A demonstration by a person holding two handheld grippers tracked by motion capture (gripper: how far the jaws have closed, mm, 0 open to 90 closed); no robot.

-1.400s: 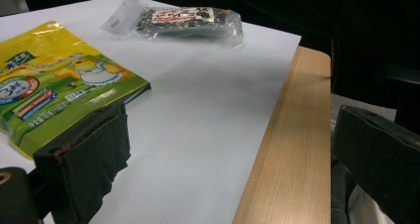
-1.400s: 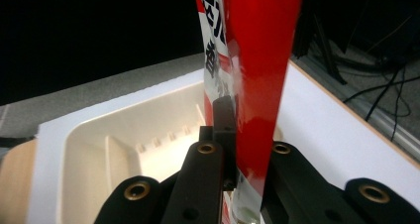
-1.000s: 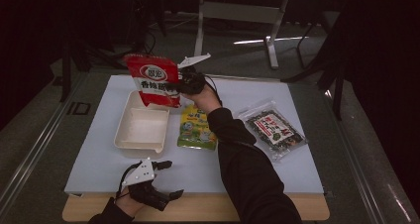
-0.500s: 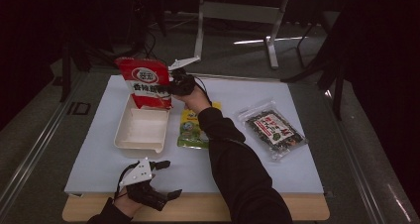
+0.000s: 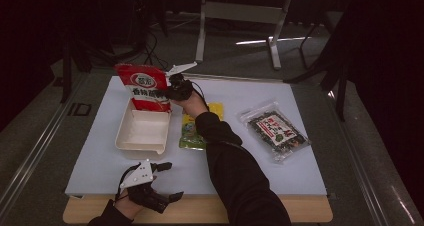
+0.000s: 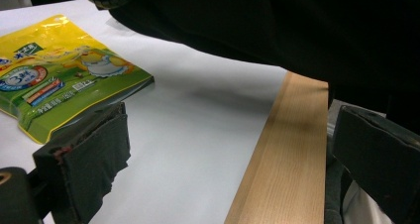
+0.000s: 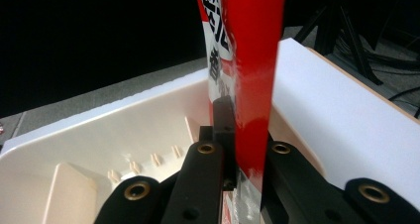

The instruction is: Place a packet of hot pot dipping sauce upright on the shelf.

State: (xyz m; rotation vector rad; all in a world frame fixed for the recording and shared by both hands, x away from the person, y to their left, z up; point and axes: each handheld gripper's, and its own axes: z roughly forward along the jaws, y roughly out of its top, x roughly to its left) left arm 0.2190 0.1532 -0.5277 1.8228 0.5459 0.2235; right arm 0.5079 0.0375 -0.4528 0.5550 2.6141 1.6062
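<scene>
Red snack bag going into the tray, not set down yet; approx. mid-task.

Near edge: left gripper (image 5: pixel 167 182) idle at front of the surface (image 5: pixel 100 161), jaws spread w/ nothing between them, wooden rim and white mat in front of it in the left gripper view. Next out: yellow-green pouch (image 5: pixel 196 128) flat on the mat, just beside the tray, untouched. Right of it, well apart, dark seaweed pack (image 5: pixel 276 130) also lying untouched. Farther: white tray (image 5: pixel 142 132) has no packs lying in it; right gripper (image 5: pixel 172 92) has its jaws pinching the red bag (image 5: pixel 144 87) by its side edge, bag upright, bottom edge at the tray's far end. Done: bag picked up, brought over tray. Left, prob.: lower, release, then likely the other 2 packs.
</scene>
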